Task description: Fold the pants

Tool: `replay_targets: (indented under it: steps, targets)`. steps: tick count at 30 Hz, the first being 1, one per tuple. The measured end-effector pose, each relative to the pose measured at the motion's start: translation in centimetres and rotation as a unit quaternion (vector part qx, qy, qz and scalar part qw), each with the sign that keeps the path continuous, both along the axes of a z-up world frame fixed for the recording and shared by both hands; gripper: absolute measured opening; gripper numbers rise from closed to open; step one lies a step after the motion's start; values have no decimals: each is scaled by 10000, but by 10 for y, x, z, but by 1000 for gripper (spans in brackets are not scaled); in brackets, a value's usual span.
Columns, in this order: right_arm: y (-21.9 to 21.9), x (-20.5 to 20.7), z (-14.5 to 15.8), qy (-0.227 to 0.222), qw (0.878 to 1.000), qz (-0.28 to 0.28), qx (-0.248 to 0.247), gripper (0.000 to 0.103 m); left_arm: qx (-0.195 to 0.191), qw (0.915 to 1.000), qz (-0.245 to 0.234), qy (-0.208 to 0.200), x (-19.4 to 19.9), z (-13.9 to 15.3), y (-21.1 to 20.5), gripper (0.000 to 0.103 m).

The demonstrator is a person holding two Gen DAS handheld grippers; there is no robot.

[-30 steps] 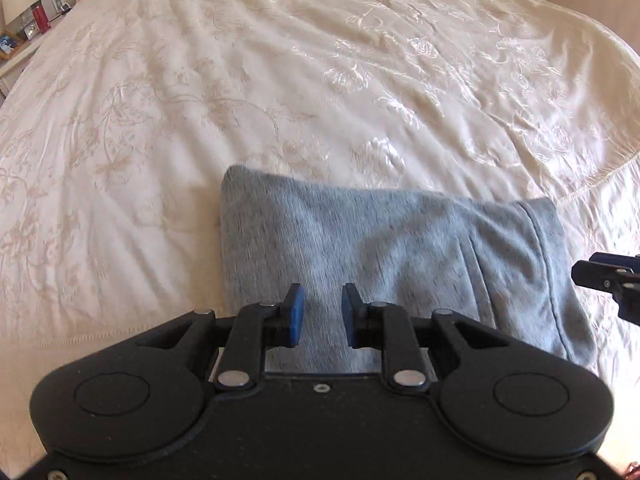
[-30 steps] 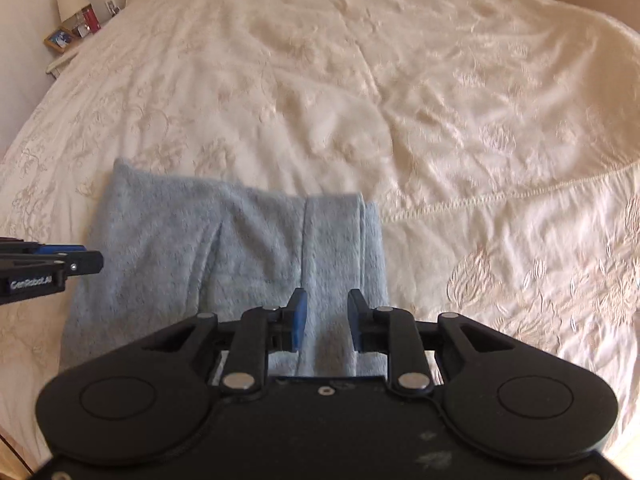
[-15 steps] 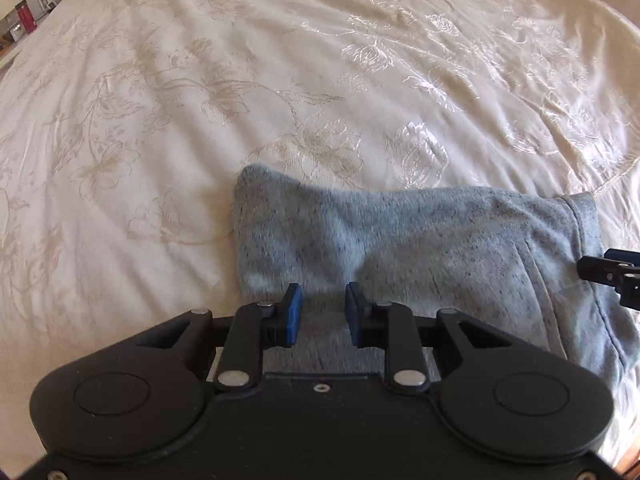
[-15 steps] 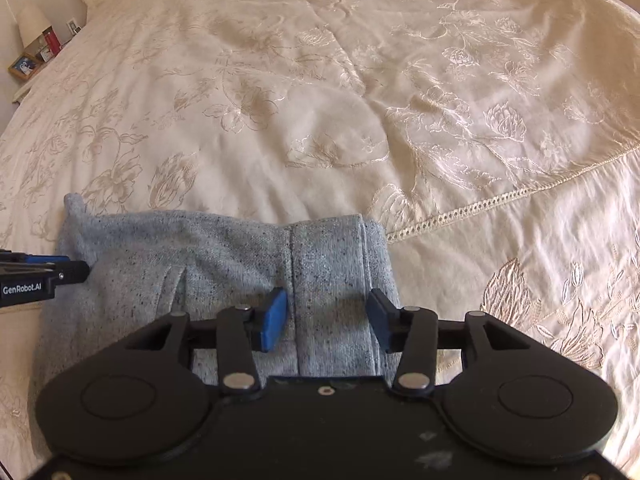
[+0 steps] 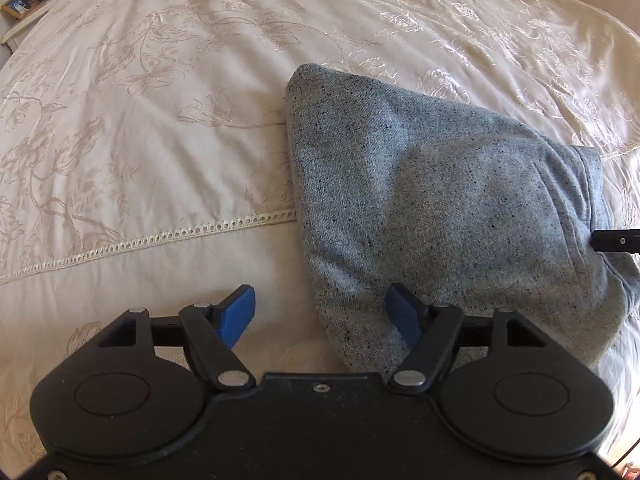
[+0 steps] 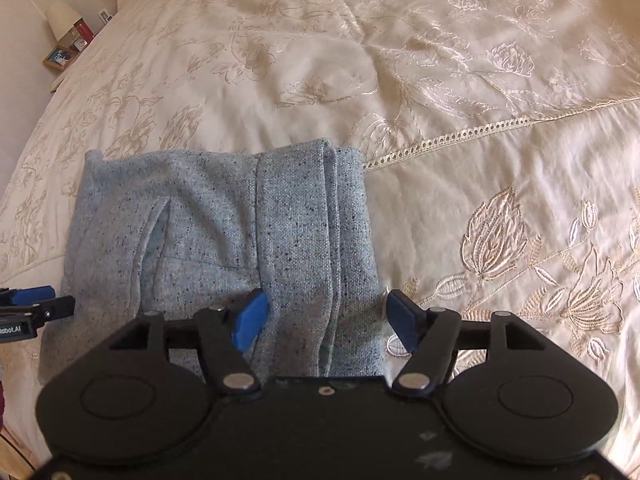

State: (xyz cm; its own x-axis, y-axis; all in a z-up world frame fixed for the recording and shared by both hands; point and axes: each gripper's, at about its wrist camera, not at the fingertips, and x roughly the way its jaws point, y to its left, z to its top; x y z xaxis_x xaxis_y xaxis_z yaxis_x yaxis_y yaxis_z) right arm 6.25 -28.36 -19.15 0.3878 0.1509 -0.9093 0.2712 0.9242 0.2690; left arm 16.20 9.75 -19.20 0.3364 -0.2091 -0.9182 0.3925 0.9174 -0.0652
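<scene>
Folded pants (image 6: 224, 240) lie just ahead of both wide-spread, seemingly empty grippers.

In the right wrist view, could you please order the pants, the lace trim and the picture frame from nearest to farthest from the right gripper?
1. pants, lying between the right gripper's open fingers.
2. lace trim, ahead to the right.
3. picture frame, far left by the bed.

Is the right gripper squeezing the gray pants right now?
No, the right gripper is open, its blue pads apart above the gray pants.
</scene>
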Motion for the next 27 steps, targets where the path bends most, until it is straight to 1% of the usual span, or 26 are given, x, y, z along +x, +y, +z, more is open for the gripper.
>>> replay_targets:
  steps: [2,5,9,13,14,15,16,17,18,19,20,22,23,25,27]
  targets:
    - [-6,5,-5,54,9998,46,189,74,-14,10000,67,21,6,-6,-2,86]
    - [-16,10,-12,48,9986,45,522,79,-123,9996,248,82,14,-12,0,94]
    - [-17,20,-16,-30,9968,160,787,81,-439,9971,563,250,21,-16,6,96]
    - [-13,35,-20,144,9962,164,842,83,-742,9927,861,405,21,-18,7,96]
    - [-12,38,-20,186,9961,156,846,82,-741,9920,919,439,21,-17,5,91]
    - [-11,40,-19,194,9961,185,841,77,-744,9916,946,472,20,-16,3,85]
    - [-8,40,-16,208,9961,251,815,69,-889,9903,927,529,19,-13,2,64]
    - [-5,42,-12,196,9960,319,812,60,-1123,9879,876,612,17,-9,1,38]
    - [-1,42,-7,180,9961,372,783,43,-1157,9864,973,645,14,-3,-3,34]
    - [2,42,0,184,9970,428,621,32,-1044,9874,1055,542,11,2,-6,24]
    - [6,42,7,161,9972,522,515,31,-900,9892,1088,387,6,9,-10,20]
    - [12,39,25,31,9969,698,366,27,-715,9904,1173,117,-1,24,-14,17]
    - [15,38,35,-50,9965,779,310,27,-702,9897,1245,37,-4,32,-14,15]
    - [20,39,55,-241,9949,943,248,26,-737,9880,1356,-92,-4,48,-12,14]
    - [25,43,78,-498,9915,1189,197,25,-753,9871,1377,-328,-2,67,-11,13]
